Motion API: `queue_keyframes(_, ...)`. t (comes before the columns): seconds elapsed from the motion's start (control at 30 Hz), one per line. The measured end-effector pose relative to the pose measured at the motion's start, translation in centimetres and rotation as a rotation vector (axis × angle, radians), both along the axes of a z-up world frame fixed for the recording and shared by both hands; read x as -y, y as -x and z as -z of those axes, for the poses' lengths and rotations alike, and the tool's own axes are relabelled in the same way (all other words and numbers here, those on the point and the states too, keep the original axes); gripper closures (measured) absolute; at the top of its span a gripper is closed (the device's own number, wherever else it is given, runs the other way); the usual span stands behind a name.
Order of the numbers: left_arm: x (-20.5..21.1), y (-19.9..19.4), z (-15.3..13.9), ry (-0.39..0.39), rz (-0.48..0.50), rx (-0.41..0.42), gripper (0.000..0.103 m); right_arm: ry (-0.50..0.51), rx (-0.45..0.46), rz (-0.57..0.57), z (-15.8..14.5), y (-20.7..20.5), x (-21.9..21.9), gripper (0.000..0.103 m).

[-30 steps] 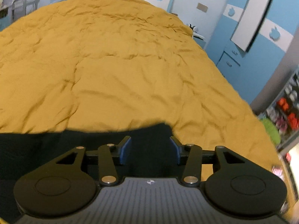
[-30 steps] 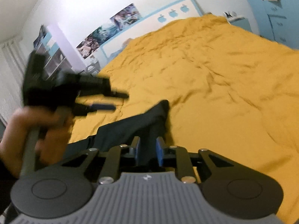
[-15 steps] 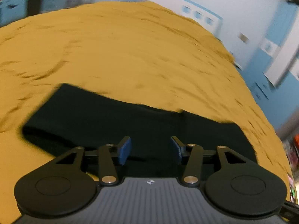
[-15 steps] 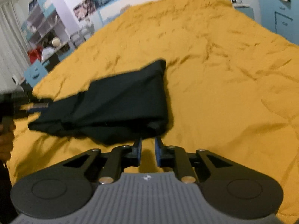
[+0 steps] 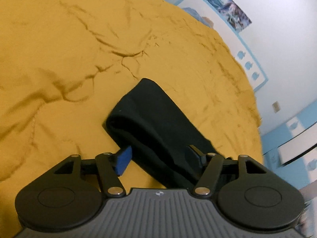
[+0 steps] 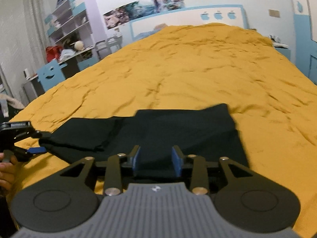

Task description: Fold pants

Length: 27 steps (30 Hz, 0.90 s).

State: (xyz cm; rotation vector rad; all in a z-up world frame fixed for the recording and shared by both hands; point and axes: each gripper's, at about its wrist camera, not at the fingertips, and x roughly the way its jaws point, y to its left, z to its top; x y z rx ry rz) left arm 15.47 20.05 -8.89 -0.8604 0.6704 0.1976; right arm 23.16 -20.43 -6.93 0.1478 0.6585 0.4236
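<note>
Black pants (image 6: 178,130) lie folded in a flat strip across the yellow bedspread (image 6: 198,69). My right gripper (image 6: 156,159) hovers over their near edge. Its jaws are opening, with dark cloth showing in the gap and no pad pressing on it. My left gripper (image 6: 38,141) sits at the strip's left end, held by a hand (image 6: 6,170). In the left wrist view the pants (image 5: 154,119) run diagonally away through my left gripper (image 5: 159,157). Its jaws are opening wide, and the blue pad (image 5: 123,160) stands apart from the cloth.
The bedspread stretches wrinkled to a white and blue headboard (image 6: 188,19). Shelves (image 6: 67,19) and a cluttered desk (image 6: 59,57) stand beyond the bed's left side. Blue cabinets (image 6: 305,29) and a nightstand (image 6: 281,47) stand on the right.
My left gripper swung round to the pants' left end, rolled, and spread its jaws. My right gripper's jaws widened from nearly shut. The pants went from draped to lying flat.
</note>
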Motion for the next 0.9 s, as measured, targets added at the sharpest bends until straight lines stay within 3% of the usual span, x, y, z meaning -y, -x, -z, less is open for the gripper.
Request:
queue_keyframes(0.27,-2.7,1.3,2.1,0.303,-0.166,0.068,0.025,0.038,-0.003,-0.014,1.3,-1.3,-3.8,0.072)
queue_keyframes(0.43,-2.7,2.8,2.9,0.391,-0.257,0.094,0.025,0.043,-0.019,0.004,1.9,-2.1,-4.1,0.068)
queue_keyframes(0.7,-2.0,-0.7,4.1,0.267,-0.309,-0.035,0.026,0.045,-0.039,0.008,2.6,-2.5,-4.1,0.066)
queue_keyframes(0.8,-2.1,-1.8,4.0,0.286,-0.341,-0.01,0.015,0.042,-0.037,0.002,2.7,-2.6,-3.9,0.066)
queue_keyframes(0.9,-2.2,-1.9,3.7,0.319,-0.364,0.031,0.014,0.044,-0.041,0.0,3.0,-3.0,-3.7,0.066)
